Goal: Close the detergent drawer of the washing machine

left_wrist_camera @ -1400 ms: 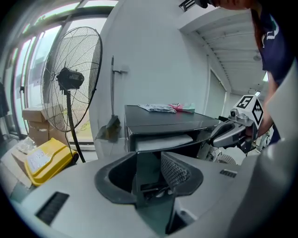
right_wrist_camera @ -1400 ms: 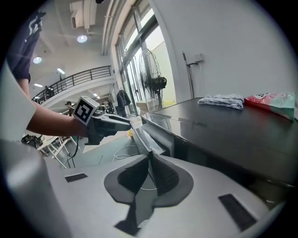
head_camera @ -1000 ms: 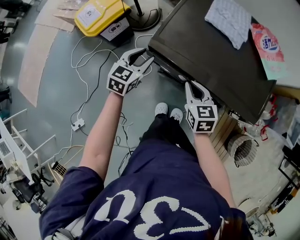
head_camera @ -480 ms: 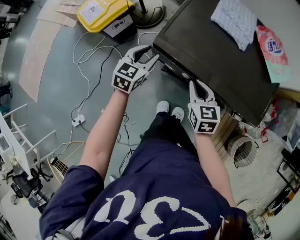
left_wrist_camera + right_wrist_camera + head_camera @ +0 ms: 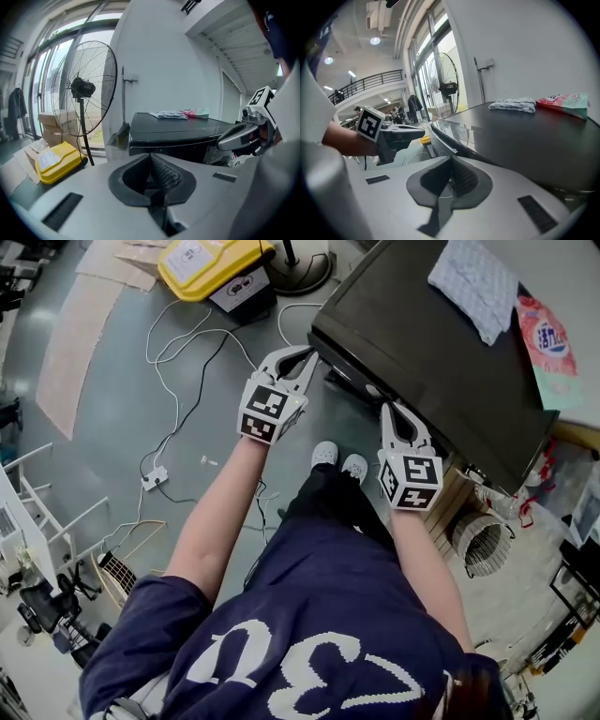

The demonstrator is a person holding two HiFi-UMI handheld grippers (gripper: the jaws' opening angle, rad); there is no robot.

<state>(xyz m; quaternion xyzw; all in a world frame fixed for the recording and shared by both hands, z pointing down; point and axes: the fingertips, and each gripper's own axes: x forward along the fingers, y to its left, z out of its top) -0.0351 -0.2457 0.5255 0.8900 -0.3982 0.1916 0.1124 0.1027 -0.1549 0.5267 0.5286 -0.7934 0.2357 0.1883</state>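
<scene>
Two hand-held grippers [image 5: 307,358] [image 5: 393,409], just closed, empty

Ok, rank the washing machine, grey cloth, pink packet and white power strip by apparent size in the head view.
Largest: washing machine.
Next: grey cloth and pink packet, alike; the cloth runs off the frame, so unranked.
Smallest: white power strip.

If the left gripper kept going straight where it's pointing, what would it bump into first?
Probably the washing machine. The left gripper, its jaws just closed on nothing, points at the machine's dark front near the corner. How far off it is, the pictures don't show clearly.
</scene>
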